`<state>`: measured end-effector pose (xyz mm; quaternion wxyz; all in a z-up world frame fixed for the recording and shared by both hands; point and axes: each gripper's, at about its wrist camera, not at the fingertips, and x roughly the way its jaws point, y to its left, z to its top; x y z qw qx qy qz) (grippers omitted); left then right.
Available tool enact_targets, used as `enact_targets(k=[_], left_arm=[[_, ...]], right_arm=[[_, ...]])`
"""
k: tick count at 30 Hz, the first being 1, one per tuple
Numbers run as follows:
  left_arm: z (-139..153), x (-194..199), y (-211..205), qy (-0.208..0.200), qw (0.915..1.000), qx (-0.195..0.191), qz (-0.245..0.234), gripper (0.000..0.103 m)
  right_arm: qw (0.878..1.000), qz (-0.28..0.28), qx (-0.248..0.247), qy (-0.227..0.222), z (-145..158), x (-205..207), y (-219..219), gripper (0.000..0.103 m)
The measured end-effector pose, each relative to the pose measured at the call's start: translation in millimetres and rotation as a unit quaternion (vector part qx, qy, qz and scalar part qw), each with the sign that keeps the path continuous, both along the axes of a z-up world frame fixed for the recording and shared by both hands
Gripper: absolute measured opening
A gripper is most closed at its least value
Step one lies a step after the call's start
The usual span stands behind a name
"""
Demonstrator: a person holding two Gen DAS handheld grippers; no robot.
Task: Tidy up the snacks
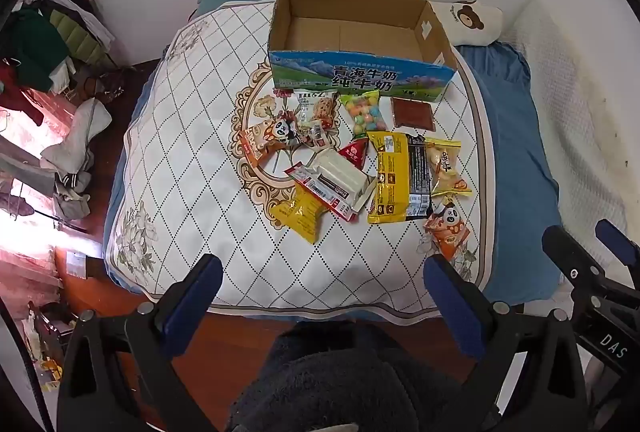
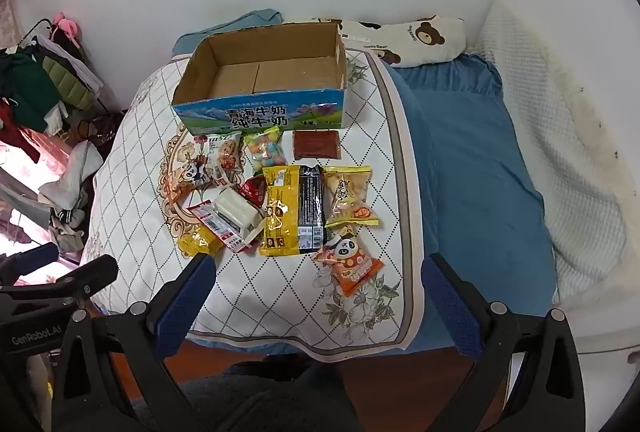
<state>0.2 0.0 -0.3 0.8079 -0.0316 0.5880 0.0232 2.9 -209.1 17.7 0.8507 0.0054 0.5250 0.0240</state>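
An empty open cardboard box [image 1: 356, 32] [image 2: 264, 72] with a blue printed front stands on a white quilted mat [image 1: 192, 160] [image 2: 132, 160]. Several snack packets lie in front of it: a large yellow and black packet [image 1: 400, 178] [image 2: 294, 210], an orange panda packet [image 1: 448, 230] [image 2: 350, 264], a white bar pack [image 1: 340, 174] [image 2: 236, 210], a candy bag [image 1: 364, 110] [image 2: 266, 150], and a dark red sachet [image 1: 413, 113] [image 2: 316, 144]. My left gripper [image 1: 323, 284] and right gripper [image 2: 320, 284] are both open and empty, held above the mat's near edge.
The mat lies on a blue bed sheet [image 1: 516, 152] [image 2: 472, 168]. A bear-print pillow [image 1: 468, 22] [image 2: 416, 40] lies at the back right. Clothes [image 1: 44, 44] [image 2: 36, 84] pile up on the left. Wooden floor [image 1: 224, 344] lies below the bed edge.
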Motion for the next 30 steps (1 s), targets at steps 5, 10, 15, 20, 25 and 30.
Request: enact_targets(k=[5, 10, 15, 20, 25, 30], left_arm=[[0, -1, -1, -0.002, 1.0000, 0.000, 0.001, 0.103], [-1, -1, 1, 0.004, 1.0000, -0.002, 0.002, 0.103], [-5, -2, 3, 0.005, 1.0000, -0.001, 0.007, 0.103], [-4, 0, 10, 0.001, 1.0000, -0.006, 0.004, 0.103], [-3, 2, 11, 0.001, 1.0000, -0.006, 0.002, 0.103], [-3, 4, 12, -0.001, 1.0000, -0.005, 0.002, 0.103]], right_arm=[[1.000, -0.004, 0.000, 0.003, 0, 1, 0, 0.103], [1.000, -0.004, 0.010, -0.001, -1, 1, 1, 0.103], [1.000, -0.008, 0.009, -0.002, 0, -6, -5, 0.103], [1.000, -0.007, 0.006, 0.005, -1, 6, 4, 0.103], [1.000, -0.005, 0.006, 0.008, -2, 6, 6, 0.103], [1.000, -0.004, 0.005, 0.010, -3, 7, 9, 0.103]])
